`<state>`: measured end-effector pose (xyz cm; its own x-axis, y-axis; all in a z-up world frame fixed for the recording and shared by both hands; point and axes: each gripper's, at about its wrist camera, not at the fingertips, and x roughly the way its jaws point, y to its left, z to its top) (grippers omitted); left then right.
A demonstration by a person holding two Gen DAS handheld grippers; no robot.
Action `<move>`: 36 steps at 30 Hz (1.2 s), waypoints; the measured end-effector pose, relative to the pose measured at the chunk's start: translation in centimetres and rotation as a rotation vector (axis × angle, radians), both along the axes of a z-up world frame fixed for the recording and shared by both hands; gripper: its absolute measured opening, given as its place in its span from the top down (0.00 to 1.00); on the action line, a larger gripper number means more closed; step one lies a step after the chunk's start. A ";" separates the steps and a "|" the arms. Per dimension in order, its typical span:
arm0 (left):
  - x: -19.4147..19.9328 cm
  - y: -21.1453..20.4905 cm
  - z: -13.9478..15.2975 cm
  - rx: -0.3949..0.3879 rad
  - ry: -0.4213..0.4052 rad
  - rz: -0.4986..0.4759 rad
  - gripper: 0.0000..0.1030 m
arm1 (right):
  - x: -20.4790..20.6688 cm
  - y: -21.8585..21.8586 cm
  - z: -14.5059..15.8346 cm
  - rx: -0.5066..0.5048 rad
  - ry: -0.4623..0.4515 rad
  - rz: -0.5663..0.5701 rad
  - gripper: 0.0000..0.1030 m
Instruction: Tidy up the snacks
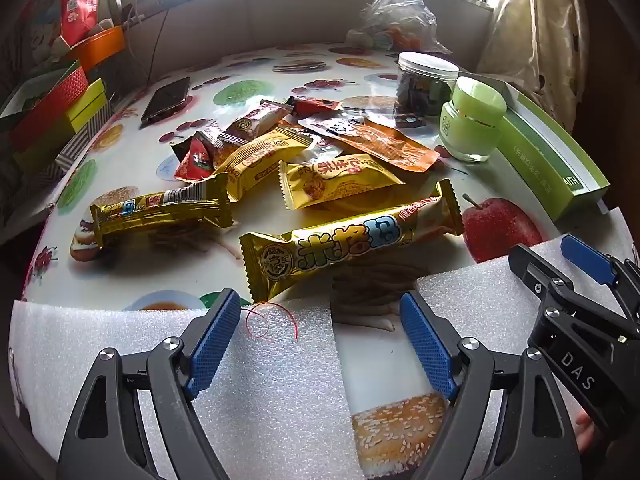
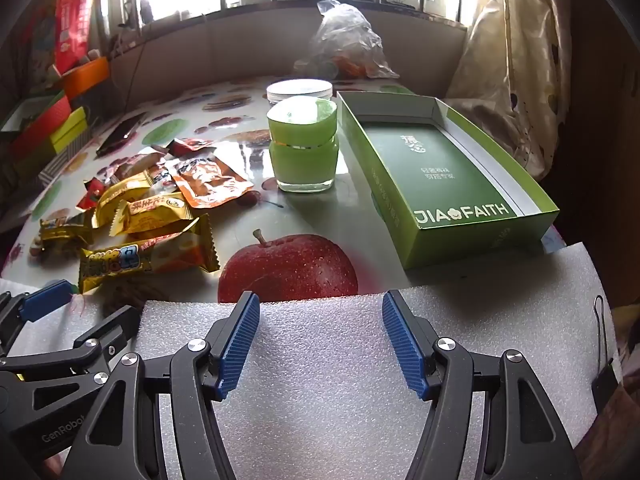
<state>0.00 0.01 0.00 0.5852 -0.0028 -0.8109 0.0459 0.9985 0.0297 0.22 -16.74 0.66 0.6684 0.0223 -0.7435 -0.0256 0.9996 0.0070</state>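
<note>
A pile of wrapped snacks lies on the fruit-print table: a long gold bar (image 1: 352, 240) nearest me, a second gold bar (image 1: 160, 212) to its left, yellow packs (image 1: 336, 180) and an orange pouch (image 1: 392, 144) behind. The pile also shows at the left of the right wrist view (image 2: 148, 208). An open green box (image 2: 448, 184) lies empty at the right. My left gripper (image 1: 320, 340) is open and empty above white foam, just short of the nearest gold bar. My right gripper (image 2: 320, 336) is open and empty above foam, in front of the box.
A green jar (image 2: 304, 148) and a clear jar with a white lid (image 1: 424, 84) stand between snacks and box. A phone (image 1: 166, 98) lies at the far left. Coloured boxes (image 1: 60, 108) line the left edge. A plastic bag (image 1: 396, 16) sits at the back.
</note>
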 end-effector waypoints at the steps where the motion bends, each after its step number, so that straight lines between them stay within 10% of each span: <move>1: 0.0 0.0 0.0 0.000 -0.002 0.000 0.20 | 0.0 0.0 0.0 0.000 0.000 0.000 0.38; 36: 0.1 -0.3 0.1 0.000 0.003 0.010 0.20 | -0.1 0.0 0.1 -0.002 -0.003 -0.001 0.38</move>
